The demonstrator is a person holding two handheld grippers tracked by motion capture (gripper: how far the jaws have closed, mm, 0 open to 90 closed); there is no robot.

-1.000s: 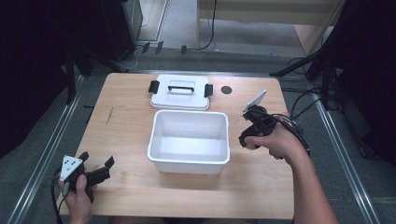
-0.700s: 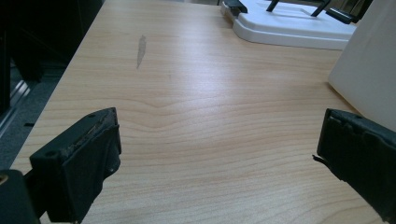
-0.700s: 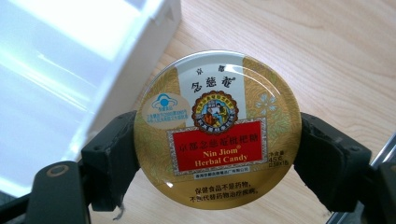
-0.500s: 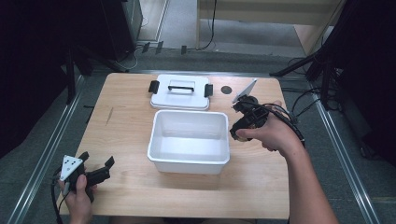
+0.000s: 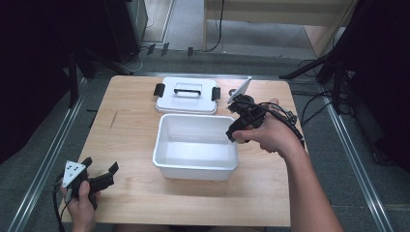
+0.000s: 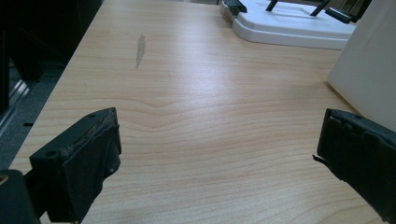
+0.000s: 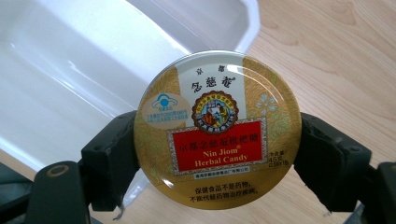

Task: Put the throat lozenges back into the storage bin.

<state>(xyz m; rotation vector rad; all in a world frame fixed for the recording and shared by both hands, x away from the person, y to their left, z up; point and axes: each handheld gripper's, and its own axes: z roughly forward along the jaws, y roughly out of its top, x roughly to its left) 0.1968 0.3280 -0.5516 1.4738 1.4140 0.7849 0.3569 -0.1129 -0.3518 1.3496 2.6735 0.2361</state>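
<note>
I'm looking at the wooden table (image 5: 130,125), with the white plastic tub (image 5: 196,147) open at its middle and the tub's lid (image 5: 186,95) with black clips lying flat just behind it. My right forearm reaches in from the lower right, the hand bent over the tub's right rim, and the right gripper (image 5: 238,129) tips down toward the basin. In the right gripper view its jaws are clamped on the edges of a round gold Nin Jiom herbal candy tin (image 7: 217,128), held face-up between the pads, above the tub's corner and the wood beside it. The left gripper (image 5: 104,178) rests low at the near left corner, jaws wide apart over bare wood. Against a second ago, the right hand has swung left from the open table to the tub's rim; the left hasn't budged.
</note>
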